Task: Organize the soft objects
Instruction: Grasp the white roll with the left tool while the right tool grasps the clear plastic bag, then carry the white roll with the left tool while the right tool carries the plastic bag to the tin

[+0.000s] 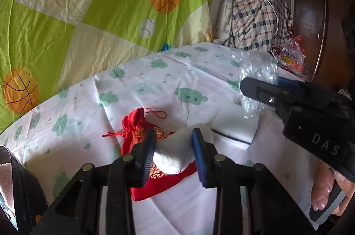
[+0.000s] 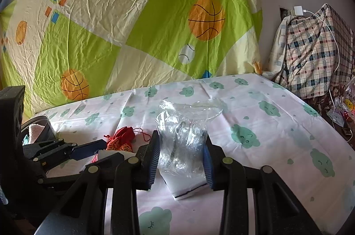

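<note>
My left gripper (image 1: 174,148) is shut on a rolled white soft bundle (image 1: 177,152), held just above a red embroidered drawstring pouch (image 1: 137,130) that lies on the table. My right gripper (image 2: 182,157) is shut on a crumpled clear plastic bag (image 2: 182,135), over a white foam block (image 2: 188,187). In the left wrist view the right gripper (image 1: 261,88) holds the plastic bag (image 1: 257,72) at the right, above the foam block (image 1: 235,126). In the right wrist view the left gripper (image 2: 97,150) and the pouch (image 2: 121,138) show at the left.
The table wears a white cloth with green clouds (image 2: 266,124). A green and cream basketball sheet (image 2: 133,35) hangs behind it. A dark container holding a white towel (image 2: 36,130) stands at the left. A plaid-covered pile (image 2: 310,52) and bags (image 1: 290,55) sit at the right.
</note>
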### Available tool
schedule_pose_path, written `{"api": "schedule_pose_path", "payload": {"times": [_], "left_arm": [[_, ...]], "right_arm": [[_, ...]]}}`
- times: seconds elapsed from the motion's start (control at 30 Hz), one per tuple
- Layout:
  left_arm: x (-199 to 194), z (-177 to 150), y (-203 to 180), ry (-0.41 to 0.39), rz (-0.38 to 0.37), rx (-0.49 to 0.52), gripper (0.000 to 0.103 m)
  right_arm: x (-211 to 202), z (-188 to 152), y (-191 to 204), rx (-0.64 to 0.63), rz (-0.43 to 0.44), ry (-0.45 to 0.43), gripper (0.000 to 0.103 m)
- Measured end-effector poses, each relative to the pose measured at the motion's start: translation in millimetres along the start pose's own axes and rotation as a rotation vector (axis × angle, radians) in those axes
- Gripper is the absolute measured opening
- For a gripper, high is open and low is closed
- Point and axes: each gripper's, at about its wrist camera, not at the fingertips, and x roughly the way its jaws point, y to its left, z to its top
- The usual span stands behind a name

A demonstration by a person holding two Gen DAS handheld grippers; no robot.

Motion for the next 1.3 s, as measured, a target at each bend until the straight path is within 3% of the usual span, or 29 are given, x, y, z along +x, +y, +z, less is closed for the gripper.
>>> {"api": "schedule_pose_path", "payload": {"times": [0.4,0.5,0.67,1.3], "left_arm": [[13,-7,-11,0.104,-0.017,0.049,0.037],[13,-8,-10,0.109,-0.027,0.047,0.031],[3,-8,-11,0.066,-0.003,0.053,0.026],[-55,-20,4,-0.183,0.108,-0.029,0.025]], "right_arm": [[2,1,-3,0.018,0.006,0.011,0.038],[2,1,-3,0.019,0.007,0.008,0.038],[1,0,-4,0.023,0.006,0.002,0.038],[-11,-1,-2,0.002,0.043,-0.060,0.038]]}}
